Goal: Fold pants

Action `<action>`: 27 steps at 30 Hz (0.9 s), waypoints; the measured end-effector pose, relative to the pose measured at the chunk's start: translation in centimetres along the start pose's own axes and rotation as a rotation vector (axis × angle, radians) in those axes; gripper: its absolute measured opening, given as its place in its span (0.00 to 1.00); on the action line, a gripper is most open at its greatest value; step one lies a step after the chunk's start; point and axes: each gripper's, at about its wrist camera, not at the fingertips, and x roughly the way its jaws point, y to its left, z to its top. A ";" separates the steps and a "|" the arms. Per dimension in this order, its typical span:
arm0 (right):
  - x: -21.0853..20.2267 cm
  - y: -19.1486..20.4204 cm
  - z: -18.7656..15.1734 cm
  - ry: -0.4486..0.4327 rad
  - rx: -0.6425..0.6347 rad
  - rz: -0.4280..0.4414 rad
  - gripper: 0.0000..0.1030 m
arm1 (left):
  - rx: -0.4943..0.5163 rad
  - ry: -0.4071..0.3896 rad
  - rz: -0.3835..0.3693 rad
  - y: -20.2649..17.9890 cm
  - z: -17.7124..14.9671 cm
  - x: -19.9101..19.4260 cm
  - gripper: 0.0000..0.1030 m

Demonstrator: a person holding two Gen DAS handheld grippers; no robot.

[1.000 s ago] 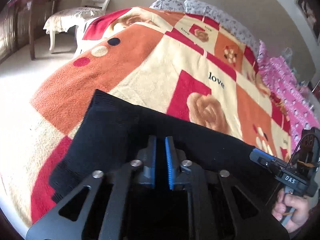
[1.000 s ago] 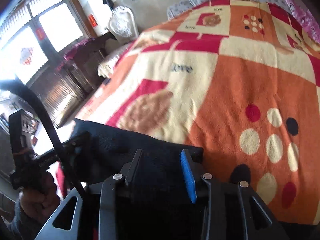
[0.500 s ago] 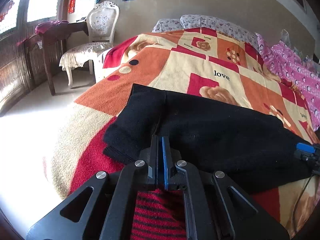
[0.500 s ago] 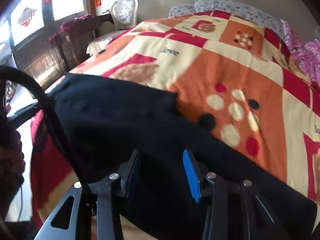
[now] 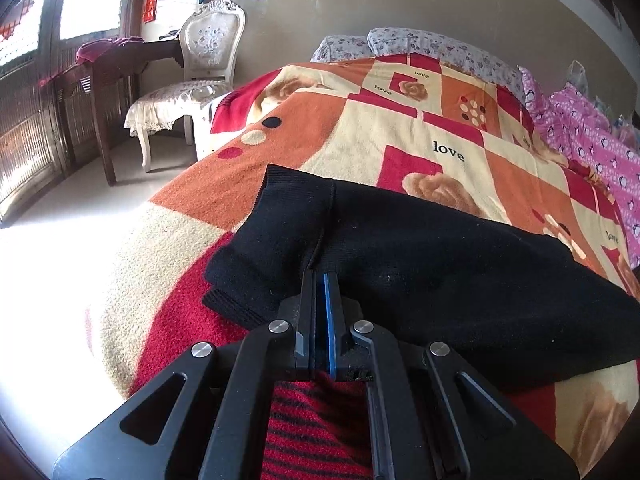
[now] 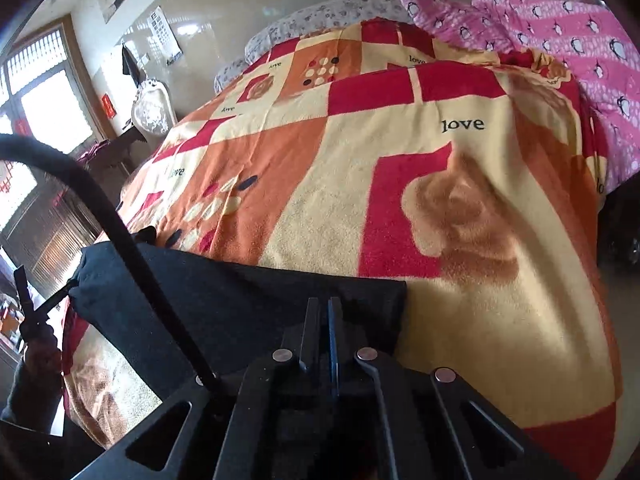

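Note:
The black knit pants (image 5: pixel 420 264) lie folded across the near edge of the bed, with their ribbed cuffs (image 5: pixel 236 300) at the left end. My left gripper (image 5: pixel 320 280) is shut on the pants' near edge by the cuffs. In the right wrist view the pants (image 6: pixel 240 304) stretch leftward as a dark band. My right gripper (image 6: pixel 323 308) is shut on the pants at their right end. The left gripper (image 6: pixel 32 308) also shows far left in that view, held in a hand.
The bed carries an orange, red and cream blanket (image 5: pixel 400 148) with "love" print. Pink bedding (image 6: pixel 560 32) is piled at the far right. A white chair (image 5: pixel 192 92) and dark wooden table (image 5: pixel 108 68) stand beside the bed on the left.
My right gripper has shut on the pants; it was open before. Both grippers have pulled back toward the bed's near edge, so more of the pants shows ahead of the left gripper.

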 end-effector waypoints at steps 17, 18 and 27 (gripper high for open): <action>-2.9 1.1 -2.6 -0.030 0.112 -0.094 0.08 | 0.081 0.032 -0.195 -7.0 -2.4 -1.5 0.10; -3.3 2.2 -2.5 -0.041 0.090 -0.081 0.08 | 0.085 0.030 -0.192 -7.1 -2.4 -1.5 0.10; -2.9 3.9 -1.2 -0.031 0.109 -0.186 0.12 | 0.090 0.026 -0.203 -6.8 -2.5 -1.4 0.11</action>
